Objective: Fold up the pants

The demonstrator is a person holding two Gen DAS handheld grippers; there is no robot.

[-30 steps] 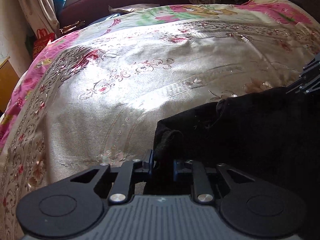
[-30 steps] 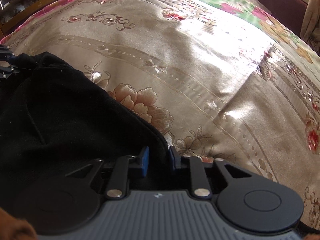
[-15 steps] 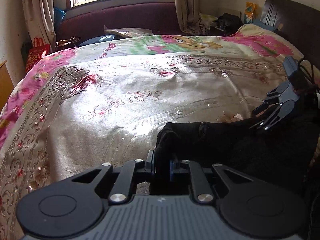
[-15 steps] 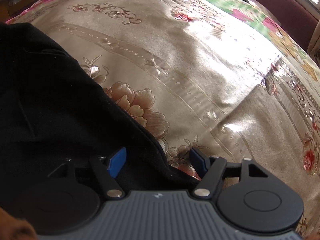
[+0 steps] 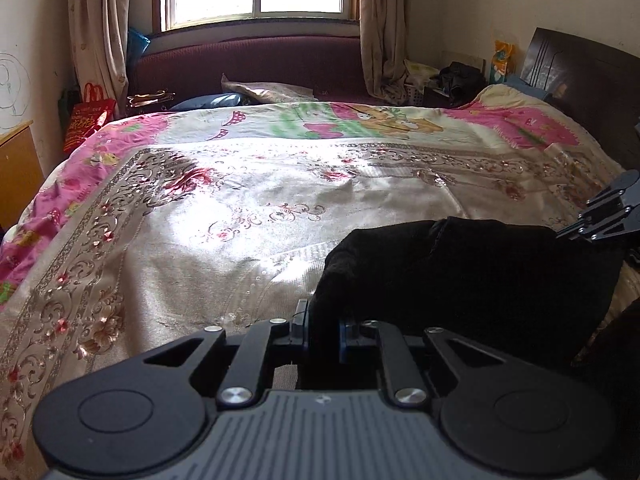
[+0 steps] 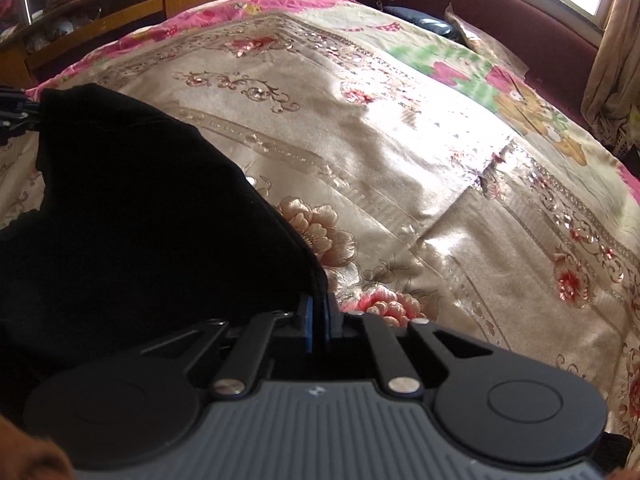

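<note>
Black pants (image 5: 460, 272) hang stretched between my left tool (image 5: 323, 326) and right tool (image 6: 319, 322), each clamped on an edge ahead of it above the bedspread (image 5: 240, 216), keeping the cloth taut for folding.

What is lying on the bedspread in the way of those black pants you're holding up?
Nothing visible. Both the left gripper and the right gripper are shut on the black pants, with nothing between. The floral bedspread ahead of them shows only its own pattern and wrinkles; the part under the pants is hidden.
</note>
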